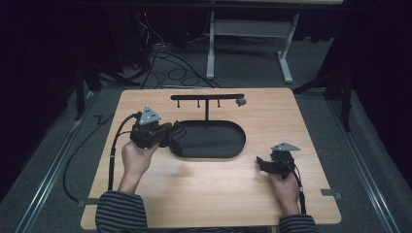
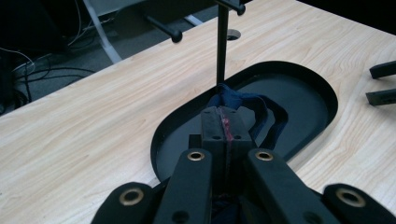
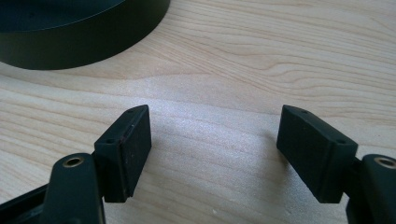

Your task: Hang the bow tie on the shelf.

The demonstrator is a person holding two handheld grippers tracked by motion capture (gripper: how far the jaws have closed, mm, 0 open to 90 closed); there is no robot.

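Note:
My left gripper point(image 1: 174, 134) hangs over the left end of a black oval tray point(image 1: 241, 145), shut on a dark blue piece of cloth point(image 1: 178, 131). In the left gripper view the jaws are pressed together around the cloth point(image 2: 264, 109), which loops out ahead of the gripper point(image 2: 225, 117) above the tray point(image 2: 328, 93). A black T-shaped rack with pegs point(image 1: 208, 97) rises from the tray's far side, its post point(image 2: 222, 42) just beyond the cloth. My right gripper point(image 1: 259, 162) rests open on the wood near the tray's right end; its pads point(image 3: 135, 140) stand wide apart over bare table.
The wooden table point(image 1: 194, 194) has free room at the front and right. A small grey round fitting point(image 1: 240, 102) sits by the rack's right end. Beyond the table are floor cables point(image 1: 170, 68) and a white desk frame point(image 1: 210, 43). The tray wall point(image 3: 84, 44) lies ahead of my right gripper.

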